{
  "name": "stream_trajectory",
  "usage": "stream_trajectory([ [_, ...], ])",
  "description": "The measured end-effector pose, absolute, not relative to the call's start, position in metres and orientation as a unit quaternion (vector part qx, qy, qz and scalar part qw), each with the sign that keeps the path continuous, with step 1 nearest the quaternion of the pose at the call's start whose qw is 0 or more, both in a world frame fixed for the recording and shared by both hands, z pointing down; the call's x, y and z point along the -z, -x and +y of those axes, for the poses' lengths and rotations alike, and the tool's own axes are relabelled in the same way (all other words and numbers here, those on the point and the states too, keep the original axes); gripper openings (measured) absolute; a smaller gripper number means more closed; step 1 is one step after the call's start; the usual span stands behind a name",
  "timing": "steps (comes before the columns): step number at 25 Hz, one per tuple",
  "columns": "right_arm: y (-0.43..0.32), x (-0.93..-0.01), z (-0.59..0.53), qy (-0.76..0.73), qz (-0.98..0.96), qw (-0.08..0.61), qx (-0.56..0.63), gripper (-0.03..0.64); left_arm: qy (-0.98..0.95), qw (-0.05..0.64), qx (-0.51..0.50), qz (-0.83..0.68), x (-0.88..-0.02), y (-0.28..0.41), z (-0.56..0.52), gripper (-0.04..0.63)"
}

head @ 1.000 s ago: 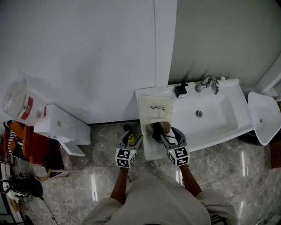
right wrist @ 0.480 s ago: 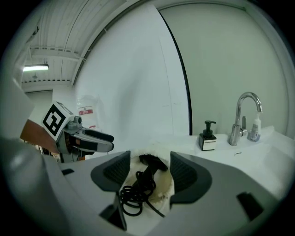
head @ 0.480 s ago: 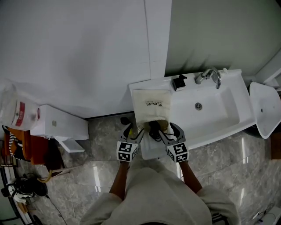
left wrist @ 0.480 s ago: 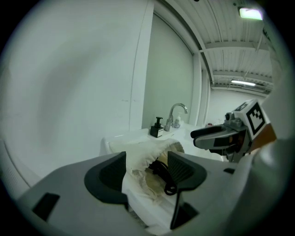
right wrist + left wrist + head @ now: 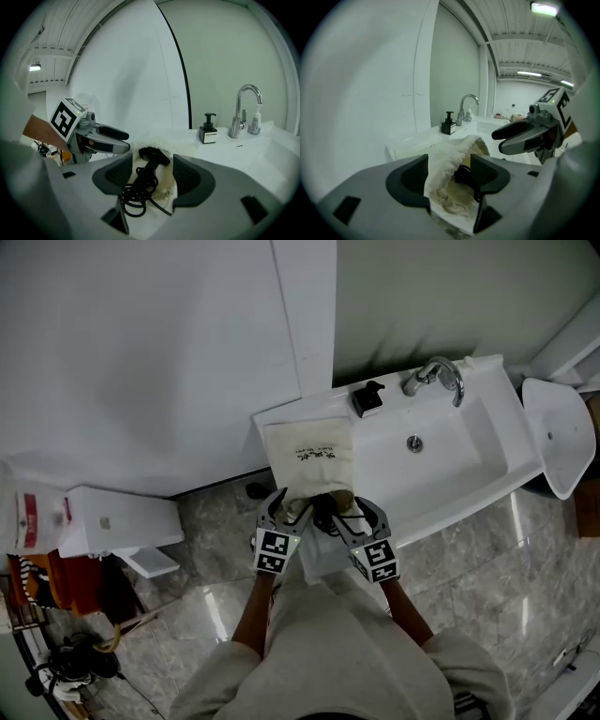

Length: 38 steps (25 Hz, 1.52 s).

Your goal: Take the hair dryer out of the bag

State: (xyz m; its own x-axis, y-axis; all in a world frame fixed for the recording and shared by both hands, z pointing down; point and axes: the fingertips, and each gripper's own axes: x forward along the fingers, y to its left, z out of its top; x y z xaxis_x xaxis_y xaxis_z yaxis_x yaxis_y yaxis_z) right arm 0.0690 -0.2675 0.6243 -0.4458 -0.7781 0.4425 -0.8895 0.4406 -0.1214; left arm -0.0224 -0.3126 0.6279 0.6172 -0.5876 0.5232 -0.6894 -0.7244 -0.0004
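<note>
Head view: left gripper (image 5: 279, 508) and right gripper (image 5: 352, 515) have both reached the mouth of the bag (image 5: 309, 456) on the bench (image 5: 291, 409). Left gripper view: open fingers (image 5: 408, 180) straddle the bag's rim. Right gripper view: open fingers (image 5: 192, 180) flank the dryer (image 5: 151, 157), still bagged; a grasp is likely next.

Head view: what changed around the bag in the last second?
The left gripper swung in from beside the counter to the mouth of the bag; its open jaws now straddle the rim. The right gripper stayed there, jaws open around the hair dryer. Bag and hair dryer unmoved.
</note>
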Motion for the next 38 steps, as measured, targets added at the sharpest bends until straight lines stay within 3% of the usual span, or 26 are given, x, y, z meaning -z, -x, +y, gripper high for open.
stream_trajectory([
  [16, -0.057, -0.629, -0.288, -0.609, -0.751, 0.168, -0.191, 0.253, -0.94, -0.003, -0.303, -0.156, -0.646, -0.005, -0.341, 0.276],
  [24, -0.052, -0.637, -0.274, -0.642, -0.717, 0.175, -0.207, 0.253, -0.948, -0.024, -0.304, -0.093, -0.647, -0.018, -0.344, 0.19],
  [30, -0.046, -0.644, -0.267, -0.651, -0.705, 0.179, -0.219, 0.253, -0.952, -0.017, -0.302, -0.049, -0.646, -0.023, -0.343, 0.062],
  [38, -0.028, -0.654, -0.267, -0.638, -0.707, 0.193, -0.236, 0.253, -0.96, 0.014, -0.278, -0.03, -0.634, -0.024, -0.345, 0.037],
])
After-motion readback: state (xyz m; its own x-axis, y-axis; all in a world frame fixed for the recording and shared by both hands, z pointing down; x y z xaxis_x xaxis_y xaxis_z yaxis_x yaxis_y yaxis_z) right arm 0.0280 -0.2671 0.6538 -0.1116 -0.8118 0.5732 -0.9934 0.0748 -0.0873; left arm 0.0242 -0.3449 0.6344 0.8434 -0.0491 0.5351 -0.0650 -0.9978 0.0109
